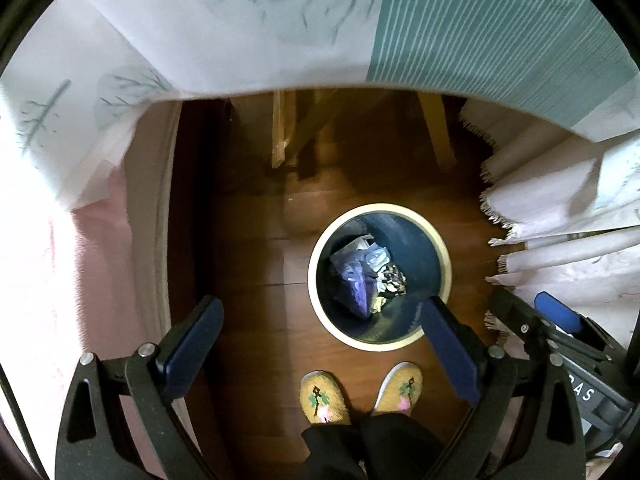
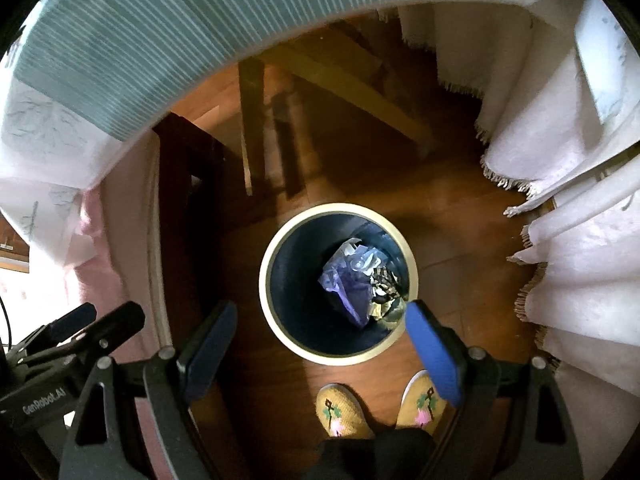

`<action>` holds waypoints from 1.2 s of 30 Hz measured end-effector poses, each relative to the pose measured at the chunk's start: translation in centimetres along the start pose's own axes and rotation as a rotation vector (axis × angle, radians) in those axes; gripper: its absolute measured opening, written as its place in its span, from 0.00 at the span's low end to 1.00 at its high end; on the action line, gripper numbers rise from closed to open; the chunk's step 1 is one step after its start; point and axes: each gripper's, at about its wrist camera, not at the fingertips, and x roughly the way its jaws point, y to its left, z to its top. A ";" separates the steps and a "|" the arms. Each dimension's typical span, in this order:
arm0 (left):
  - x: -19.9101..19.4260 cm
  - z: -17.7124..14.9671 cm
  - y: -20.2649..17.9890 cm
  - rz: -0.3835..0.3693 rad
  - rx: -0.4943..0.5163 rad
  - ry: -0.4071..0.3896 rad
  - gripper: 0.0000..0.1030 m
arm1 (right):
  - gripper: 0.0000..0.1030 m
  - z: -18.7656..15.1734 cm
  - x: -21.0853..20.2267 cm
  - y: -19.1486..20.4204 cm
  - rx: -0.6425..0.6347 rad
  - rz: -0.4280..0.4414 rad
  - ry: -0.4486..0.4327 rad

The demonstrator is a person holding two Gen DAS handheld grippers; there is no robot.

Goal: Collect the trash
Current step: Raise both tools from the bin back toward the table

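Black left gripper (image 2: 84, 322) lettered "GenRobot.AI"

Both wrist cameras look steeply down from well above the floor, sharing the waste bin (image 1: 436, 248) (image 2: 268, 264) and, it seems, the same slippers (image 1: 325, 399) (image 2: 343, 410).

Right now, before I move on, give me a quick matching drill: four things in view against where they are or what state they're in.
Things:
1. bin
2. crumpled trash
3. slippers
4. right claw

States:
A. open, nothing between the pads
B. on the wooden floor, cream rim, dark inside
C. at the bottom of the bin
D. yellow, on the person's feet beside the bin

Pairs: 1-B, 2-C, 3-D, 4-A
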 end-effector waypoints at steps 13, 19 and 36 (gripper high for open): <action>-13.4 1.4 -0.2 -0.035 0.042 -0.120 0.95 | 0.84 0.6 -11.9 3.3 0.005 0.026 -0.074; -20.9 2.1 -0.4 -0.047 0.072 -0.198 0.95 | 0.84 0.8 -18.9 5.5 -0.017 0.052 -0.136; -35.9 2.3 2.4 -0.047 0.141 -0.427 0.95 | 0.84 0.9 -34.8 10.0 -0.054 0.044 -0.351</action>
